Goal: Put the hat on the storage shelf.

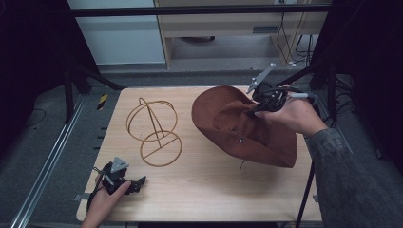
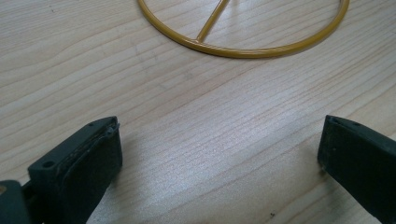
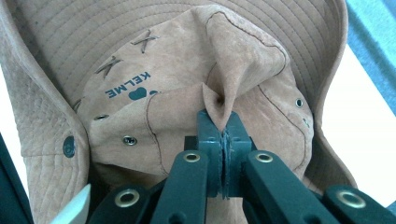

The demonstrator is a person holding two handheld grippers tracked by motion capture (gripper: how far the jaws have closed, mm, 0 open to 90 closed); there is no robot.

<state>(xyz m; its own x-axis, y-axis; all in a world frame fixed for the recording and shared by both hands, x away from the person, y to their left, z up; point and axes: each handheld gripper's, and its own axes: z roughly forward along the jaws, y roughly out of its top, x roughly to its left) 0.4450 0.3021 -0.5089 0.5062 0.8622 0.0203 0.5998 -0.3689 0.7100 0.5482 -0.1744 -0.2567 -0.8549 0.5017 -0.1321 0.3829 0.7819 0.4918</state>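
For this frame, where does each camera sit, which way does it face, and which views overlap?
High view: above the person's side, looking forward and down on the wooden table; both hands, right sleeve.
Left gripper view: on the left gripper, low over the table, facing the gold wire hat stand; open jaws.
Right gripper view: on the right gripper, facing the brown suede hat; jaws pinching its crown.
Shared: the stand in high and left views; the hat in high and right.

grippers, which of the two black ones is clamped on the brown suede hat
The right gripper, lifted at the table's far right, pinches a fold of the brown suede hat. The left gripper gapes open over bare wood.
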